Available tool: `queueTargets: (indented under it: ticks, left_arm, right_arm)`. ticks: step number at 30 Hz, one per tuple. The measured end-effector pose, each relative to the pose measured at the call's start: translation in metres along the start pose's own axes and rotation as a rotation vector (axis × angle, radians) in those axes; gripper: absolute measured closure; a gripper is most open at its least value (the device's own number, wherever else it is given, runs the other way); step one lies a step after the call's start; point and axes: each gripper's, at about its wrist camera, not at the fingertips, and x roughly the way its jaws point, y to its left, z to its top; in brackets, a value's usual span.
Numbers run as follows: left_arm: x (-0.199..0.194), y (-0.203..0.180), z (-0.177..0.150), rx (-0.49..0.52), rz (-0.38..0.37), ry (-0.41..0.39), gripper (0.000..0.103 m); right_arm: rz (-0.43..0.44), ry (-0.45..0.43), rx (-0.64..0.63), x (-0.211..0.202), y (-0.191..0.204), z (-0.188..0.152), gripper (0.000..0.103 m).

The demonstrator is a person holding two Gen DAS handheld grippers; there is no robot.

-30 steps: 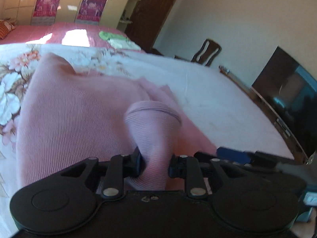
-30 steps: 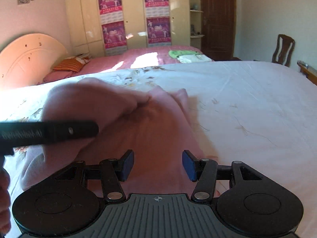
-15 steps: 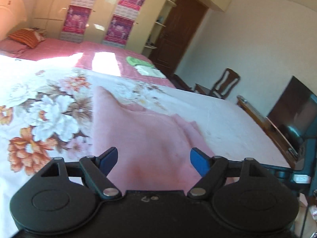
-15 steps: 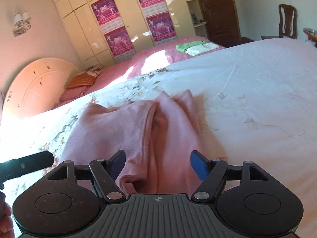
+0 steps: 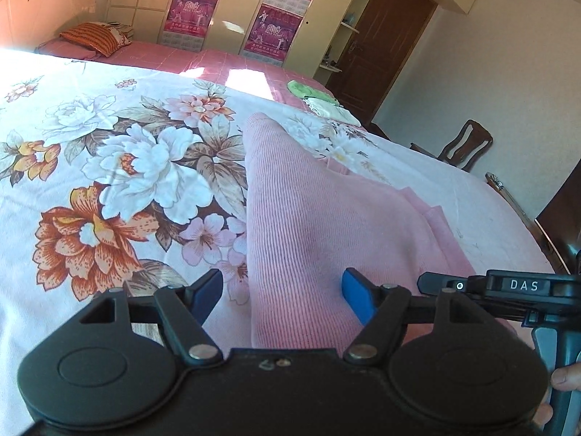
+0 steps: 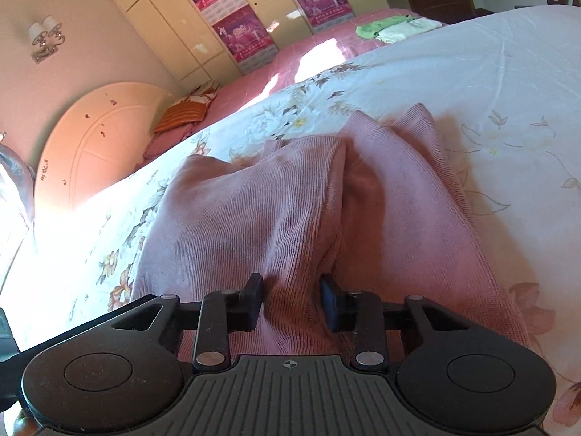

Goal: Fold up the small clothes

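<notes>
One ribbed pink knit garment [image 6: 283, 218], rumpled

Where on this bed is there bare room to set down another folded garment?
Free: the floral sheet left of the pink garment, and the pale sheet right of it in the right wrist view. Crowded: the near edge, where the left gripper and right gripper work.
</notes>
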Motion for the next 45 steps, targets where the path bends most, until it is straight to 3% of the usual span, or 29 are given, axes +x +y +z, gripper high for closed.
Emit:
queueTargets:
  ticks: [5, 8, 10, 17, 19, 22, 23, 24, 25, 26, 29, 31, 33, 35, 37, 38, 45]
  left_arm:
    - [0.000, -0.002, -0.001, -0.001, 0.003, 0.002, 0.030]
    - [-0.001, -0.003, -0.001, 0.006, 0.007, 0.000, 0.030]
    - [-0.001, -0.004, 0.000, 0.015, 0.007, -0.001, 0.030]
    - [-0.007, -0.013, 0.006, 0.040, -0.005, -0.022, 0.030]
    - [-0.007, -0.018, 0.007, 0.052, -0.016, -0.018, 0.030]
    - [-0.006, -0.022, 0.004, 0.069, -0.026, -0.007, 0.030]
    - [-0.006, -0.022, 0.002, 0.075, -0.024, -0.005, 0.030]
    - [-0.005, -0.021, 0.000, 0.078, -0.021, -0.003, 0.030]
    - [-0.005, -0.019, -0.001, 0.076, -0.020, -0.001, 0.029]
    - [-0.005, -0.017, -0.002, 0.070, -0.019, 0.001, 0.028]
    - [-0.002, -0.011, -0.003, 0.045, -0.022, 0.013, 0.026]
    - [-0.001, -0.010, -0.003, 0.041, -0.023, 0.013, 0.025]
    - [-0.001, -0.010, -0.003, 0.045, -0.018, 0.013, 0.025]
    - [0.000, -0.009, -0.003, 0.041, -0.020, 0.014, 0.025]
    - [0.000, -0.008, -0.003, 0.029, -0.026, 0.018, 0.025]
    - [0.000, -0.008, -0.003, 0.027, -0.027, 0.017, 0.025]
    - [-0.005, -0.008, 0.006, 0.019, -0.036, -0.003, 0.027]
  right_arm:
    - [0.007, 0.006, 0.068, 0.007, -0.013, 0.008, 0.067]
    - [0.008, 0.011, 0.027, 0.003, -0.006, 0.009, 0.068]
    - [0.008, 0.002, -0.002, -0.001, -0.002, 0.010, 0.088]
    - [-0.037, -0.112, -0.130, -0.030, 0.015, 0.024, 0.092]
    - [-0.045, -0.102, -0.157, -0.033, 0.015, 0.027, 0.092]
    - [-0.006, 0.002, -0.141, -0.021, 0.009, 0.025, 0.090]
    - [-0.015, 0.017, -0.118, -0.018, 0.004, 0.024, 0.077]
    - [-0.028, 0.019, -0.091, -0.016, -0.001, 0.022, 0.042]
    - [-0.028, 0.005, -0.065, -0.016, -0.006, 0.021, 0.024]
    - [-0.006, -0.017, -0.042, -0.017, -0.011, 0.019, 0.015]
    - [0.046, 0.005, 0.016, -0.006, -0.017, 0.020, 0.015]
    - [0.061, 0.023, 0.027, 0.001, -0.017, 0.020, 0.024]
    - [0.076, 0.048, 0.035, 0.008, -0.014, 0.020, 0.052]
    - [0.054, 0.051, 0.016, 0.011, -0.008, 0.021, 0.058]
    - [0.043, 0.052, 0.008, 0.010, -0.008, 0.023, 0.074]
    - [0.055, 0.048, 0.008, 0.007, -0.009, 0.023, 0.086]
    - [0.005, -0.051, -0.151, -0.015, 0.014, 0.026, 0.090]
